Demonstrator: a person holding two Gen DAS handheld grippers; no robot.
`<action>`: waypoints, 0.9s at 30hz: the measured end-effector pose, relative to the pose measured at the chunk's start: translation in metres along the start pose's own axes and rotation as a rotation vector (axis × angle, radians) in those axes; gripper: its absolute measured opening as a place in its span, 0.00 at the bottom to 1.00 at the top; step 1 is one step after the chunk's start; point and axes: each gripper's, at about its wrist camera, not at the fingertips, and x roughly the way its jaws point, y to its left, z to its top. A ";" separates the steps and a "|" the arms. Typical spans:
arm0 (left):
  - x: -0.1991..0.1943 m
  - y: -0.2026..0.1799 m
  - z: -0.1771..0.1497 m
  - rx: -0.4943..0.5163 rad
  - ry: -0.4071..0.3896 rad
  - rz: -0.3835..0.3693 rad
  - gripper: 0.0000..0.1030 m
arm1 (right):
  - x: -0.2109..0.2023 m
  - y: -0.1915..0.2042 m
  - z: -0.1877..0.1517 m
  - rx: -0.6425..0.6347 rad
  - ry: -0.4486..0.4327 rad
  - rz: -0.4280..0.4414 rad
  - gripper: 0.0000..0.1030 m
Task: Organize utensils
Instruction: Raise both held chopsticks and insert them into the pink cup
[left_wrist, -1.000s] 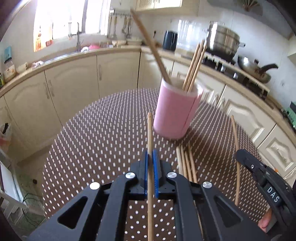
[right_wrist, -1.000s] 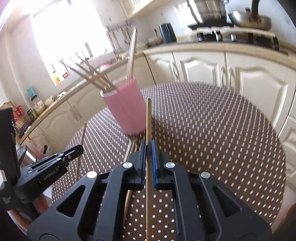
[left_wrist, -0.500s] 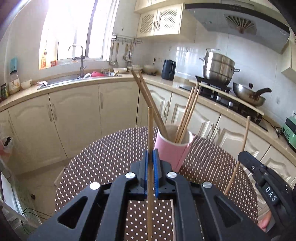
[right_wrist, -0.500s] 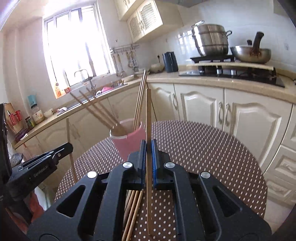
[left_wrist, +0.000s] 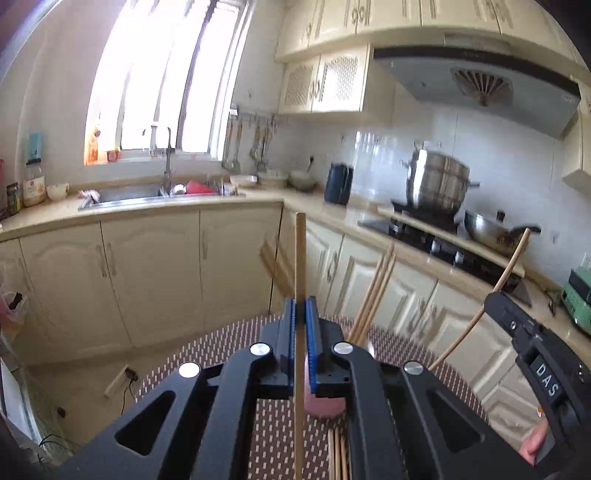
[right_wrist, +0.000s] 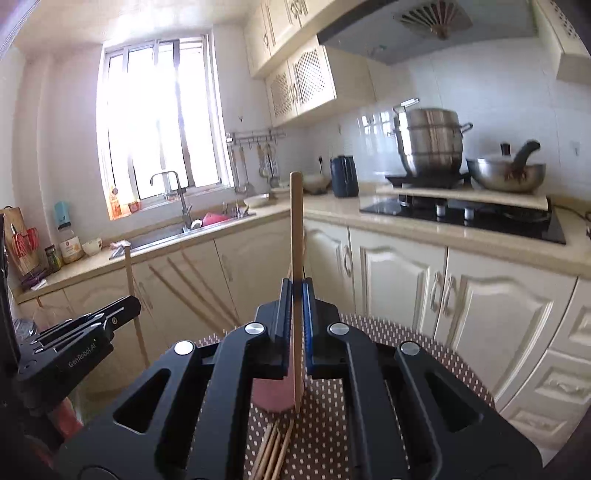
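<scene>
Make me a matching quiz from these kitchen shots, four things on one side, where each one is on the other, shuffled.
Things:
1. pink cup
2. steel pot
3. loose chopsticks
4. kettle

Places:
A. on the stove
B. lying flat on the dotted table
C. on the counter corner
D. standing on the table, holding chopsticks

Pairs: 1-D, 2-A, 3-B, 4-C

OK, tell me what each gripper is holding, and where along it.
The left gripper and the right gripper each clamp one chopstick in closed jaws, roughly mid-length, with both ends sticking out.
</scene>
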 end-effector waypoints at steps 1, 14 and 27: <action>0.000 -0.001 0.006 -0.007 -0.025 0.000 0.06 | 0.001 0.001 0.006 -0.002 -0.014 0.000 0.06; 0.017 -0.003 0.049 -0.182 -0.293 -0.010 0.06 | 0.050 0.006 0.038 0.012 -0.040 -0.002 0.06; 0.103 0.000 0.019 -0.237 -0.145 0.009 0.06 | 0.109 0.016 -0.016 -0.051 0.166 0.034 0.06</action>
